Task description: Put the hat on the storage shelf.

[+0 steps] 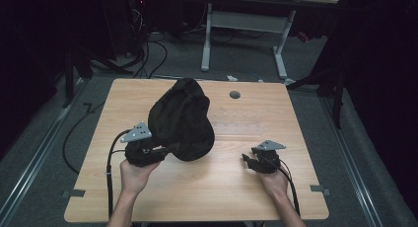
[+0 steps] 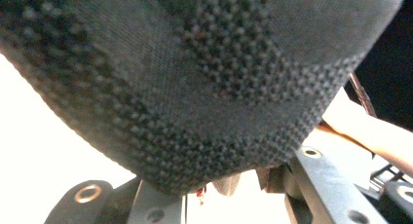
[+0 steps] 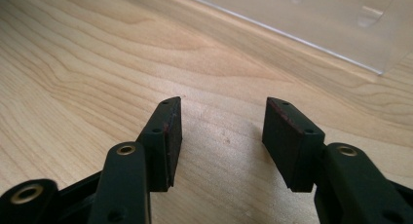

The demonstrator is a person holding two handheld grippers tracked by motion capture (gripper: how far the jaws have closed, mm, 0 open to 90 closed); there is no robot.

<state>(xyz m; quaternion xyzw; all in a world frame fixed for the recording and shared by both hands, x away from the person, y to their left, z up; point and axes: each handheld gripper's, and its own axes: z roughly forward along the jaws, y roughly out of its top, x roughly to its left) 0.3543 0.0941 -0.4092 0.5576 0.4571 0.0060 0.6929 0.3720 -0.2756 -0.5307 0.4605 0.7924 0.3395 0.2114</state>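
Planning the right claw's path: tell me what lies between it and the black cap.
Nothing: in the high view, bare table separates the right claw from the cap.

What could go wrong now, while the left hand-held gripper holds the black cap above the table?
1. The left hand-held gripper pinches the black cap only at its edge, so the hanging fabric might slip out.
2. The right hand-held gripper stands open low over the wooden table, apart from the cap; reaching in could knock the cap instead of catching it.

Lab: dark curtains, floor cables, bare wood desk.
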